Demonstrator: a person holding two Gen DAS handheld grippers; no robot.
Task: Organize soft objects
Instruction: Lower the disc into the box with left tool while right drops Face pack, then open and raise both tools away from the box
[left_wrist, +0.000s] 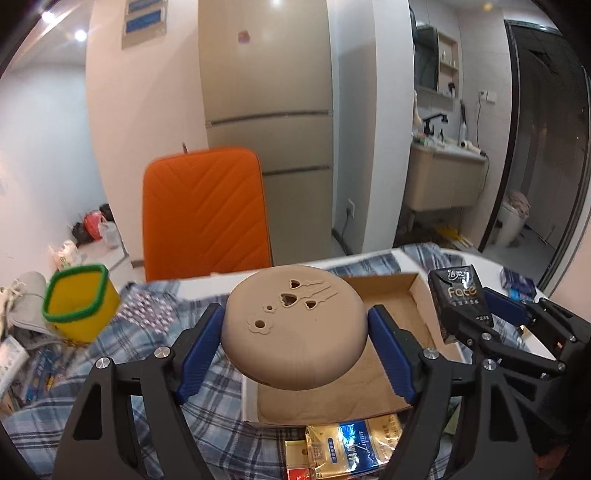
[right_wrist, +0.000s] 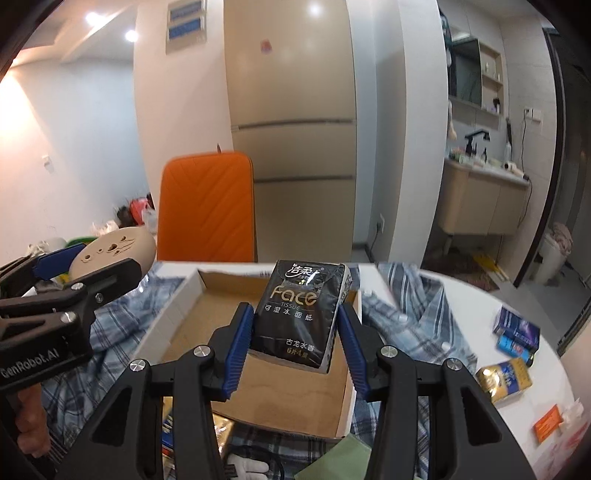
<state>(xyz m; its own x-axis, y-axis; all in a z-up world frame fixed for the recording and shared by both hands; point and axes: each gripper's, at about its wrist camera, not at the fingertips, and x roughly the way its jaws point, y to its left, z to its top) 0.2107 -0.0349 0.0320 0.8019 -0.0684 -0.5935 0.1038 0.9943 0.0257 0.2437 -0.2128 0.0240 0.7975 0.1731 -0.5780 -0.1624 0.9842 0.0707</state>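
Observation:
My left gripper (left_wrist: 295, 328) is shut on a round tan foam pad (left_wrist: 293, 325) with heart and flower cut-outs, held above the near left corner of an open cardboard box (left_wrist: 388, 295). The pad also shows in the right wrist view (right_wrist: 112, 251). My right gripper (right_wrist: 295, 332) is shut on a black "Face" tissue pack (right_wrist: 301, 317), held over the box (right_wrist: 277, 391). That pack also shows at the right of the left wrist view (left_wrist: 461, 302).
A blue plaid shirt (left_wrist: 140, 369) covers the table around the box. A yellow cup with a green rim (left_wrist: 79, 301) stands at left. Gold and blue tissue packs (left_wrist: 354, 443) lie near the box, more at right (right_wrist: 513, 354). An orange chair back (left_wrist: 205, 214) stands behind.

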